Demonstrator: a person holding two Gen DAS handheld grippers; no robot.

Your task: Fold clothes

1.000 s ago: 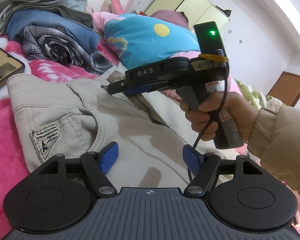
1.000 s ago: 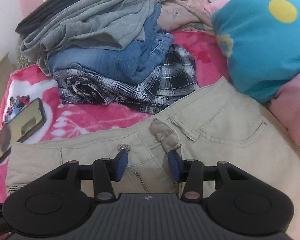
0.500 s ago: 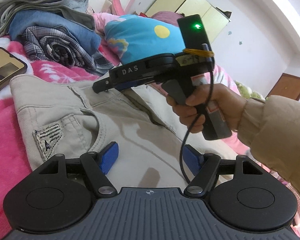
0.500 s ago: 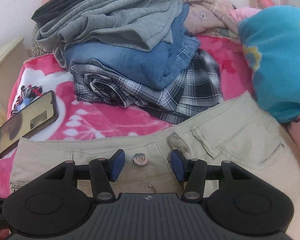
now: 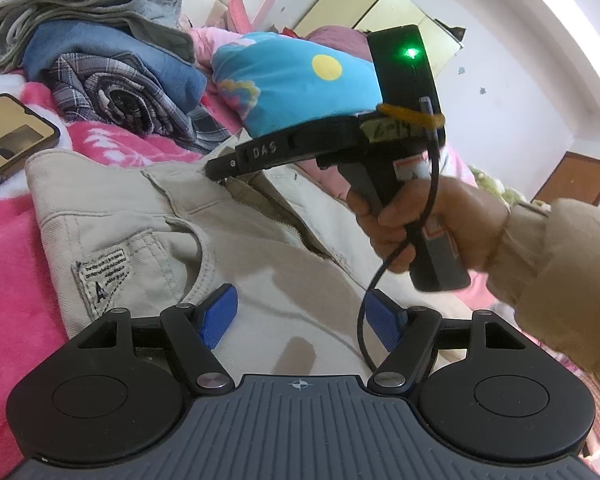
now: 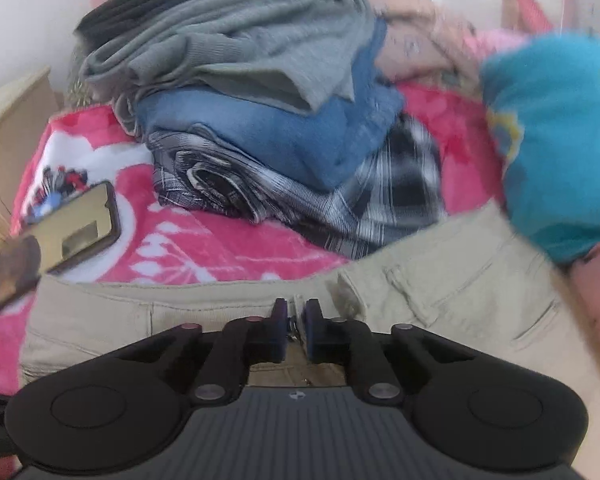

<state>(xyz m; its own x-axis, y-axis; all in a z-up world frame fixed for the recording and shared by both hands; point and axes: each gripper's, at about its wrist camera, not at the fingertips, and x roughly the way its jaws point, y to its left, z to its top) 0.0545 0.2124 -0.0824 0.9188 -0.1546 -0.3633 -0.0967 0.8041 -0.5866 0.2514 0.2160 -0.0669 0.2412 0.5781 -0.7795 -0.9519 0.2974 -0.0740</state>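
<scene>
Beige trousers (image 5: 260, 264) lie flat on a pink blanket, waistband towards the clothes pile. My left gripper (image 5: 300, 316) hovers open over the thigh area, nothing between its blue pads. My right gripper (image 6: 295, 316), held by a hand (image 5: 440, 220) in a tan sleeve, points down at the waistband (image 6: 220, 300) by the fly. Its jaws are closing, and the blue pads stand almost together with the waistband edge pinched between them. In the left wrist view the right gripper (image 5: 216, 168) has its tip on the waistband.
A pile of folded clothes (image 6: 260, 100), grey over blue over plaid, sits just beyond the waistband. A phone (image 6: 80, 224) lies on the pink blanket (image 6: 220, 248) at the left. A teal pillow (image 6: 560, 140) crowds the right side.
The right gripper slid left along the waistband to the fly and its jaws came together on the fabric. The left gripper stayed put and open.
</scene>
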